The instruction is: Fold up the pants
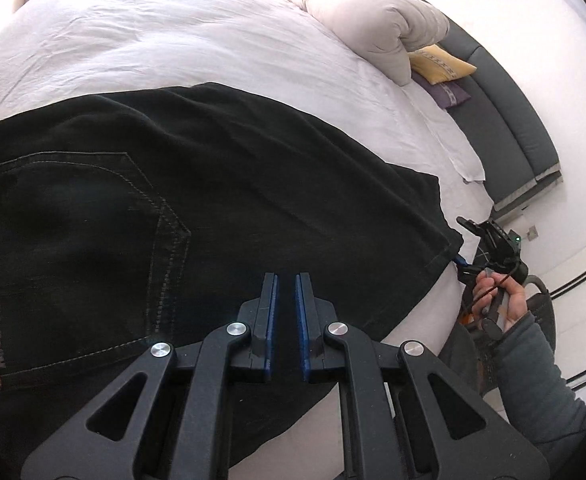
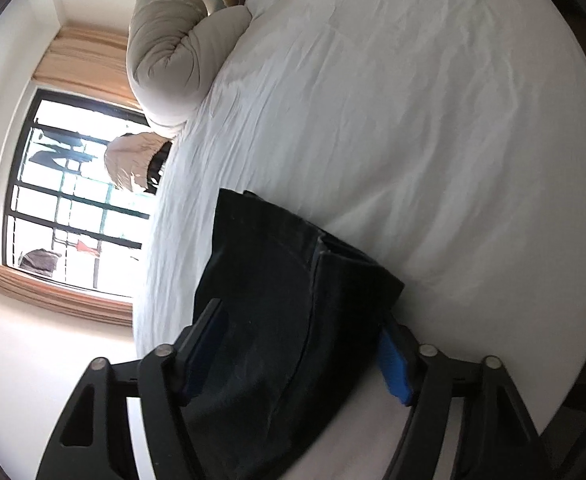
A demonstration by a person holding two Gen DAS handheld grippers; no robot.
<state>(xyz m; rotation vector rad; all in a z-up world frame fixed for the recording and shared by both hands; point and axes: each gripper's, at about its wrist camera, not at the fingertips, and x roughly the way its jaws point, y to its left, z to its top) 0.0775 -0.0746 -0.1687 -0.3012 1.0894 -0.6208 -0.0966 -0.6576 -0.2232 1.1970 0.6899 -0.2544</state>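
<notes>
Bed: wide, covered with a creased pale sheet, serving as the work surface. Rolled grey duvet at the far end; yellow cushion and purple cushion beside it against a dark padded headboard. Window with black bars and peach curtains, in the right wrist view; white walls. Pants: black denim, lying flat on the sheet near the bed's edge, back pocket with pale stitching and a lettered label facing up, hem end toward the right gripper. Left gripper: above the pants, blue-padded fingers nearly parallel with a narrow gap, nothing between them; contact with the cloth cannot be told. Right gripper: jaws spread wide, the hem corner of the pants lying between the blue pads, not pinched. Containers: none listed.
</notes>
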